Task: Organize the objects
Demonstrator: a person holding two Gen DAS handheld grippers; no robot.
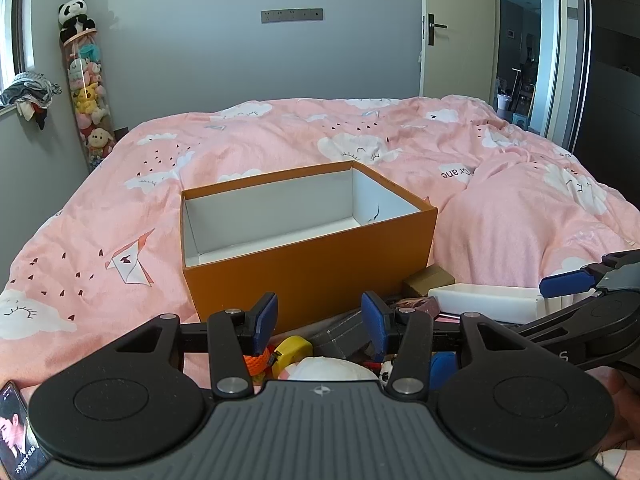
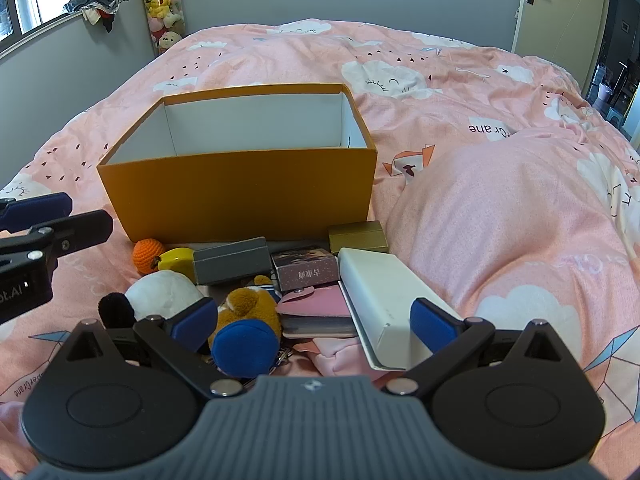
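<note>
An empty orange box (image 2: pixel 240 192) with a white inside stands on the pink quilt (image 2: pixel 500 220). In front of it lies a heap: an orange crochet ball (image 2: pixel 148 255), a yellow tape measure (image 2: pixel 176 258), a grey box (image 2: pixel 230 260), a printed card box (image 2: pixel 306 268), a gold box (image 2: pixel 358 236), a long white box (image 2: pixel 380 292), a pink wallet (image 2: pixel 316 304), a brown plush (image 2: pixel 248 304), a blue ball (image 2: pixel 244 346) and a white plush (image 2: pixel 164 292). My right gripper (image 2: pixel 314 320) hovers wide open above the heap, gripping nothing. My left gripper (image 1: pixel 320 320) is open and empty before the orange box (image 1: pixel 312 276).
A phone (image 1: pixel 16 428) with a lit screen lies at the lower left. A tall clear tube of plush toys (image 1: pixel 86 92) stands in the far left corner. The quilt bulges into a mound (image 1: pixel 520 232) right of the box. An open door (image 1: pixel 456 32) is at the back right.
</note>
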